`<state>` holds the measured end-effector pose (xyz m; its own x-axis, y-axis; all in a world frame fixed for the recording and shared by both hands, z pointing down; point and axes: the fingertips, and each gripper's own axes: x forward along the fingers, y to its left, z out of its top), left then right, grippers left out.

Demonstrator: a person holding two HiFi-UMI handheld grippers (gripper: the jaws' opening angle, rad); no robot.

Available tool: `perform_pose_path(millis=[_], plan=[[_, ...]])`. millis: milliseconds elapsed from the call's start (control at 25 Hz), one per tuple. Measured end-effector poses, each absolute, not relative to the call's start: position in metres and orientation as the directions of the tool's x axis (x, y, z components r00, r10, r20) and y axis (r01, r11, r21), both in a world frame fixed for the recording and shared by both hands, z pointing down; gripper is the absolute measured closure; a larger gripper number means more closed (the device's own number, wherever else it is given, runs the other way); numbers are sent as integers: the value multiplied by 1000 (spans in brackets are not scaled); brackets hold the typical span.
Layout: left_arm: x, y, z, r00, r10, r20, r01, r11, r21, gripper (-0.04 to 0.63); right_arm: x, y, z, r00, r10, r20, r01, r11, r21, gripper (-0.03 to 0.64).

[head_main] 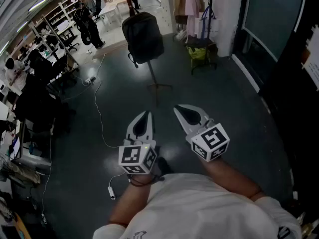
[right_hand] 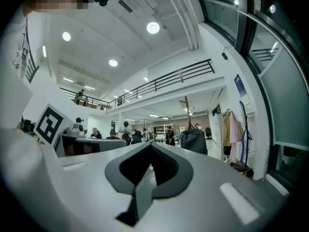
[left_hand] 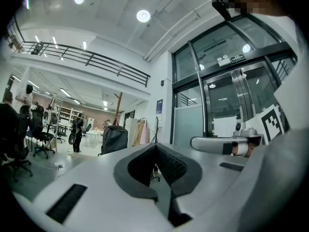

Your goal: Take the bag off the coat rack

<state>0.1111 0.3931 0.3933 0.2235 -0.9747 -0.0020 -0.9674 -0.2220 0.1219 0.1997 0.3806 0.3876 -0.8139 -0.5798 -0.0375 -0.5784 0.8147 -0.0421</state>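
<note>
Head view, far left: crowded desks [head_main: 30, 83] and a standing person [head_main: 88, 26], well away from everything else. Nearer in, a thin white cable [head_main: 98, 111] trailing over the dark floor [head_main: 75, 148].

Upper centre: the black bag [head_main: 143, 36], on the coat rack [head_main: 152, 76], clear of the floor. Well ahead of both grippers and touching neither.

Low centre: left gripper [head_main: 148, 113], fingers pressed together with nothing between them, aimed up-frame toward the rack's feet. Just beside it, right gripper [head_main: 176, 108], fingers likewise closed tip to tip and empty, slanted left toward the same spot. Both over bare floor, close together but apart.

Right of the bag: pale garments [head_main: 192, 4] above a yellow-green bundle [head_main: 198, 53] on a low stand. Beyond that, glass doors [head_main: 274, 14] along the right edge.

Left gripper view: bag [left_hand: 115, 138] small and distant, left of the closed fingertips, with the rack's wooden pole [left_hand: 118, 105] rising above it. Also the right gripper alongside at right, plus a balcony railing [left_hand: 87, 59] and ceiling lights, none of which appear from the head.

Right gripper view: bag [right_hand: 193, 141] this time to the right of the closed fingertips. Left gripper at the left edge. Garments [right_hand: 234, 129] at far right.
</note>
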Motion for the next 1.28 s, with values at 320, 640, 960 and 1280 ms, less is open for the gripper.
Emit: perform_pose_path(millis=[320,640,960,1280], plan=[[101,378,398,221,-975,-1,-967,-219,132,589,192,367,385,-817,-574,-61,-572,819,-50,615],[75,351,398,214,-977,-13,-967,-213,142,589,165,342,385,-827,-558,-61,-557,830,-41,615],[13,297,402,208,-978,-20,-964,-208,164,589,103,285,389,-835,-548,-47,-547,836,-45,615],[-66,225,385,261,-965,-18,-951,-260,169,589,20,211,371,-819,-571,-57,-568,821,-57,615]])
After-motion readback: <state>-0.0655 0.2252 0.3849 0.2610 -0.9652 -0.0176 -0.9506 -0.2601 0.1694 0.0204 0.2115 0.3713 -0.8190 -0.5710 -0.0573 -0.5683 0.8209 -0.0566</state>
